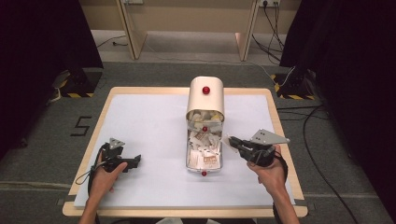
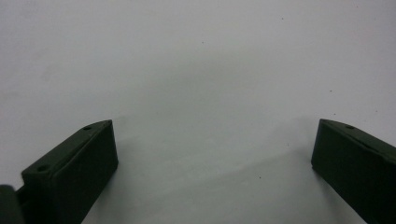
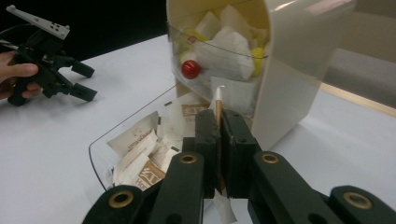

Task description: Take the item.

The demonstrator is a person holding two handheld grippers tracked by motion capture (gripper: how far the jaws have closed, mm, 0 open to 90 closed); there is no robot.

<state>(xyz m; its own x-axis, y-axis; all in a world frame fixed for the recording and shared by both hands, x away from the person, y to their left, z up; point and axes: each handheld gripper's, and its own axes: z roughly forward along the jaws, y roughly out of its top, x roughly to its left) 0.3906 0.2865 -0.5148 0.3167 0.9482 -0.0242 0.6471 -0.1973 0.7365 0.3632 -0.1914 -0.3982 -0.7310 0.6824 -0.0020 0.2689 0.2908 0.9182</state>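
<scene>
With the right claw clenched on a paper packet beside the dispenser tray and the left claw released, next carry the packet clear.

1. This looks like a lab or recording studio set up for tabletop handling trials.
2. A pale wood-edged table covered by a plain white sheet stands alone on grey carpet.
3. Black curtains hang at both sides.
4. Stand bases with yellow-and-black hazard tape sit on the floor.
5. Loose black cables trail over the carpet towards wall sockets.
6. A black taped "5" marks the floor.
</scene>
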